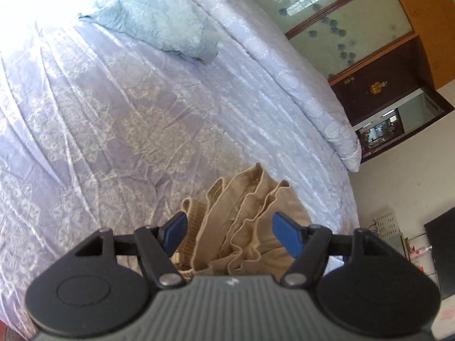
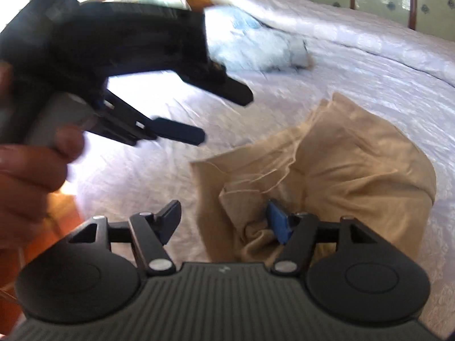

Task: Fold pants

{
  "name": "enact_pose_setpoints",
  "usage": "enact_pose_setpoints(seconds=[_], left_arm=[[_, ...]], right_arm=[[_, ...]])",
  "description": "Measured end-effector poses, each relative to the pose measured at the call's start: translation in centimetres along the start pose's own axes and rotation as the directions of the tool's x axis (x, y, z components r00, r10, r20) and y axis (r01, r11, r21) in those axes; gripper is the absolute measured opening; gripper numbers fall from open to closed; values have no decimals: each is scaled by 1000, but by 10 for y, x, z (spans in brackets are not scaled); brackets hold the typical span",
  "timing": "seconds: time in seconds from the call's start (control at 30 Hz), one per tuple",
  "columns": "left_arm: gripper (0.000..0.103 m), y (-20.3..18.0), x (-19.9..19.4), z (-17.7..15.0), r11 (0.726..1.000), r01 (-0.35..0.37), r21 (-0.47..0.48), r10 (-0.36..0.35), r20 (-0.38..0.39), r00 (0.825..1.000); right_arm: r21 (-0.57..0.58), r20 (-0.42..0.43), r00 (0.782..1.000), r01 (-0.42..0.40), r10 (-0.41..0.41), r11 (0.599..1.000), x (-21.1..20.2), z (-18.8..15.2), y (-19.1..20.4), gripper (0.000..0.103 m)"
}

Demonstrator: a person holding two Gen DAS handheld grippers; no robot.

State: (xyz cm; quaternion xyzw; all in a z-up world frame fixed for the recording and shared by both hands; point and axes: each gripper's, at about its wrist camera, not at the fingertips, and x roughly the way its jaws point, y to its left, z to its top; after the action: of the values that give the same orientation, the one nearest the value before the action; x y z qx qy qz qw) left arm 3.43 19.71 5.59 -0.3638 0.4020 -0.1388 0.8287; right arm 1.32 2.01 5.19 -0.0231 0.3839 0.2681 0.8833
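1. Left wrist view: the left gripper (image 1: 231,231) has its blue pads spread wide, released, with the bunched tan pants (image 1: 244,213) lying between and just beyond them on the bed (image 1: 113,128); whether the pads touch the cloth cannot be told.
2. Farther off on the patterned sheet lies a pale blue pillow (image 1: 159,25), and a folded white quilt (image 1: 270,65) runs along the far right edge.
3. Behind the quilt stands a wardrobe (image 1: 349,28) with glass panels.
4. Right wrist view: the right gripper (image 2: 224,221) is also released, its right pad pressed into the near folds of the pants (image 2: 327,164), its left pad over bare sheet.
5. At upper left, blurred, the left gripper (image 2: 216,113) is held by a hand (image 2: 31,167) above the bed, partly hiding the pillow (image 2: 256,45).
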Motion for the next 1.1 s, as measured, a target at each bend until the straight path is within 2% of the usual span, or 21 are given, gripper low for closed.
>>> enact_pose_setpoints(seconds=[0.07, 0.1, 0.13, 0.17, 0.27, 0.3, 0.4, 0.43, 0.5, 0.53, 0.57, 0.6, 0.63, 0.67, 0.73, 0.87, 0.9, 0.93, 0.97, 1.0, 1.1], left_arm=[[68, -10, -4, 1, 999, 39, 20, -39, 11, 999], [68, -16, -6, 0, 998, 61, 34, -62, 15, 998], [68, -23, -7, -3, 995, 82, 55, -83, 17, 996], [68, -31, -6, -6, 992, 94, 83, -96, 14, 995], [68, -57, 6, -23, 972, 78, 220, -77, -13, 997], [68, -65, 11, -30, 960, 55, 273, -51, -18, 999], [68, -81, 27, -54, 901, -104, 420, 109, 12, 994], [68, -80, 28, -61, 888, -131, 441, 138, 16, 990], [68, -76, 29, -68, 880, -134, 455, 154, -7, 988], [65, -73, 30, -72, 872, -155, 464, 181, -12, 983], [60, -70, 35, -77, 851, -204, 484, 240, -13, 971], [42, -67, 43, -81, 820, -260, 509, 306, -6, 952], [30, -62, 49, -83, 786, -314, 532, 366, 9, 931], [30, -57, 52, -84, 779, -324, 536, 374, 18, 927], [30, -55, 50, -81, 797, -320, 512, 366, 11, 931], [31, -53, 47, -72, 825, -308, 473, 356, -13, 934], [32, -51, 43, -69, 837, -292, 462, 341, -23, 940], [31, -50, 38, -66, 851, -268, 452, 316, -33, 948], [32, -50, 35, -62, 860, -248, 447, 295, -37, 955], [33, -51, 31, -58, 865, -232, 445, 276, -36, 961], [33, -59, 27, -46, 865, -192, 464, 230, -26, 973]], right_arm=[[44, 70, 996, -51, 48, 998, -33, 0, -10, 66], [81, 105, 994, -46, 37, 996, -47, 1, -19, 65], [118, 133, 991, -31, 15, 993, -59, 1, -30, 60], [162, 156, 987, 6, -32, 987, -71, -1, -44, 51], [277, 135, 970, 157, -201, 948, -78, 1, -84, 47], [309, 116, 965, 189, -234, 932, -77, 2, -99, 47], [330, 78, 949, 265, -306, 906, -62, 0, -121, 48], [317, 67, 948, 275, -310, 908, -56, 1, -124, 49], [292, 51, 955, 264, -291, 919, -45, 4, -128, 50], [279, 47, 962, 245, -268, 929, -41, 5, -129, 51], [256, 39, 969, 228, -246, 940, -39, 6, -128, 50], [232, 23, 971, 226, -238, 946, -29, 10, -128, 46], [197, -6, 969, 245, -249, 949, -21, 12, -126, 26], [164, -42, 961, 276, -272, 947, -11, 12, -124, 20], [182, -91, 952, 304, -292, 935, 13, 13, -132, 15], [289, -114, 944, 331, -311, 898, 26, 16, -138, 19], [285, -96, 944, 330, -316, 900, 20, 16, -135, 21], [275, -73, 945, 326, -318, 905, 10, 16, -130, 27], [268, -37, 950, 309, -311, 912, -3, 14, -126, 39], [269, 6, 957, 276, -289, 923, -19, 11, -122, 44], [235, 122, 975, 154, -187, 960, -66, -2, -106, 45]])
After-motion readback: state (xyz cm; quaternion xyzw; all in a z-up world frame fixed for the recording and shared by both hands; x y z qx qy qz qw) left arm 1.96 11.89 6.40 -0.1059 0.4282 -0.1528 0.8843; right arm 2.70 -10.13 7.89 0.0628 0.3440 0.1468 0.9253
